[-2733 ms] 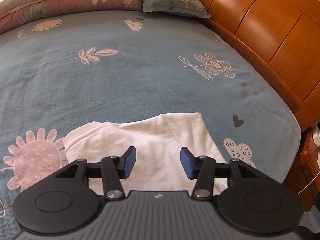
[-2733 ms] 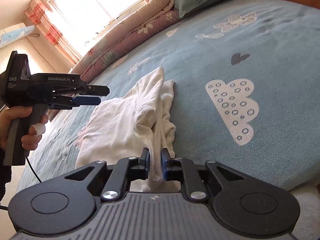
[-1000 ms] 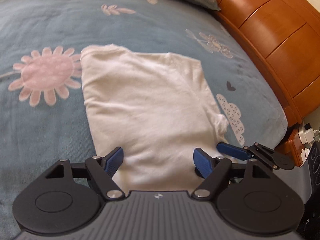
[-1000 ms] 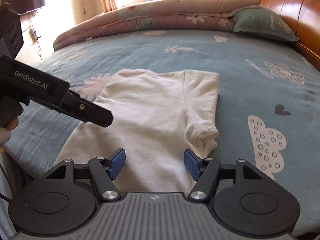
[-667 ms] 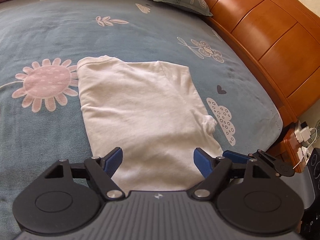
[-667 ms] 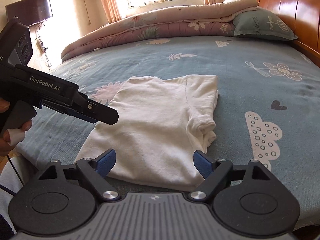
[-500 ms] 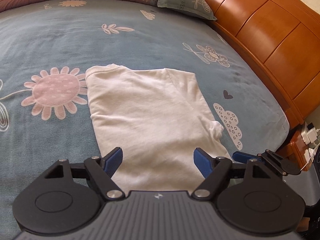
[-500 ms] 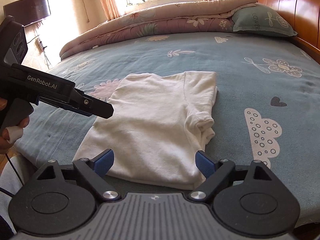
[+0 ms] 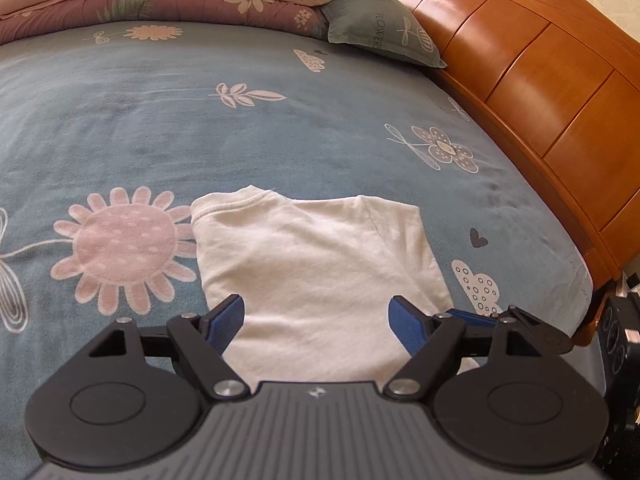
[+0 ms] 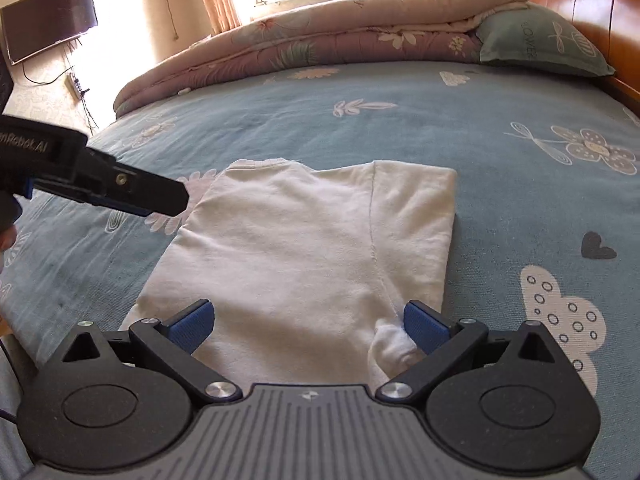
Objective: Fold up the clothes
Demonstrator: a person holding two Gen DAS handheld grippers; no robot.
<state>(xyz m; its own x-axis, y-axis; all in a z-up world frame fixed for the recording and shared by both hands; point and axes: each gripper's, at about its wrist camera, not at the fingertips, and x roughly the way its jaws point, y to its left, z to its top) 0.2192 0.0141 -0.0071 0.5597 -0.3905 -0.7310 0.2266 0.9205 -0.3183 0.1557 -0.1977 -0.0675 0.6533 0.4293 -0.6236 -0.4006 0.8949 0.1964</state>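
Observation:
A white T-shirt point(image 9: 320, 264) lies folded lengthwise on the blue flowered bed sheet point(image 9: 200, 128). It also shows in the right wrist view point(image 10: 312, 248), with a bunched sleeve end near my right finger. My left gripper point(image 9: 318, 320) is open and empty, just above the shirt's near end. My right gripper point(image 10: 306, 322) is open and empty over the shirt's near end. The left gripper shows from the side in the right wrist view point(image 10: 160, 196), above the shirt's left edge. The right gripper's fingertips point(image 9: 472, 316) show at the right of the left wrist view.
A wooden headboard point(image 9: 540, 92) runs along the right side. A green pillow point(image 10: 540, 44) and a rolled quilt point(image 10: 320, 36) lie at the far end of the bed. The bed's near edge is right below the grippers. A wall TV point(image 10: 48, 36) hangs at the left.
The right gripper, earlier shut on the bunched shirt, has let go and opened wide. The shirt now lies flat. Both grippers have lowered toward its near end.

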